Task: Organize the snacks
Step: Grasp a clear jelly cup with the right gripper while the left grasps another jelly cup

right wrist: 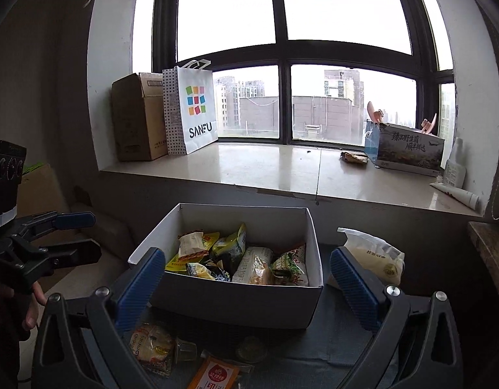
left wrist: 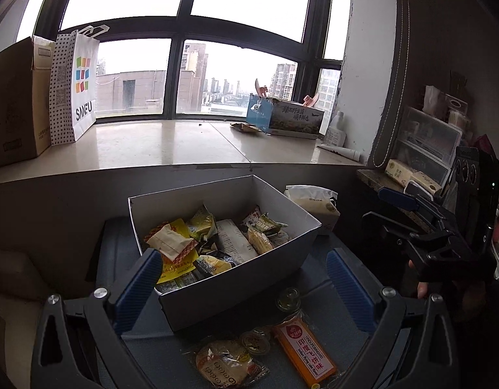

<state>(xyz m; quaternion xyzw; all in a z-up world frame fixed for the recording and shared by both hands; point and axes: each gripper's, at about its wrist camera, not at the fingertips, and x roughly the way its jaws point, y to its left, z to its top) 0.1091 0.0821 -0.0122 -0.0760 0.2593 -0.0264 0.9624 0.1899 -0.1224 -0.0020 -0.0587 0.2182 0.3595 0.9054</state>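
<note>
White shopping bag (right wrist: 197,113) on the stone windowsill (right wrist: 275,168) read "SANFU" under coloured squares, beside a plain brown carton (right wrist: 136,120). Orange flat packet (left wrist: 309,348) on the blue-grey mat (left wrist: 317,259) read "Indian flying cake flavor" beside Chinese characters. Open white cardboard box (right wrist: 236,301) sat mid-mat, filled with crinkled snack packets (right wrist: 236,259), yellow, green and clear. Round cake in clear wrap (left wrist: 228,364) lay in front of the box; white pouch (right wrist: 376,256) to its right. Left gripper (left wrist: 244,278) and right gripper (right wrist: 246,282) both stood released, ribbed blue pads wide, nothing grasped, box between them
</note>
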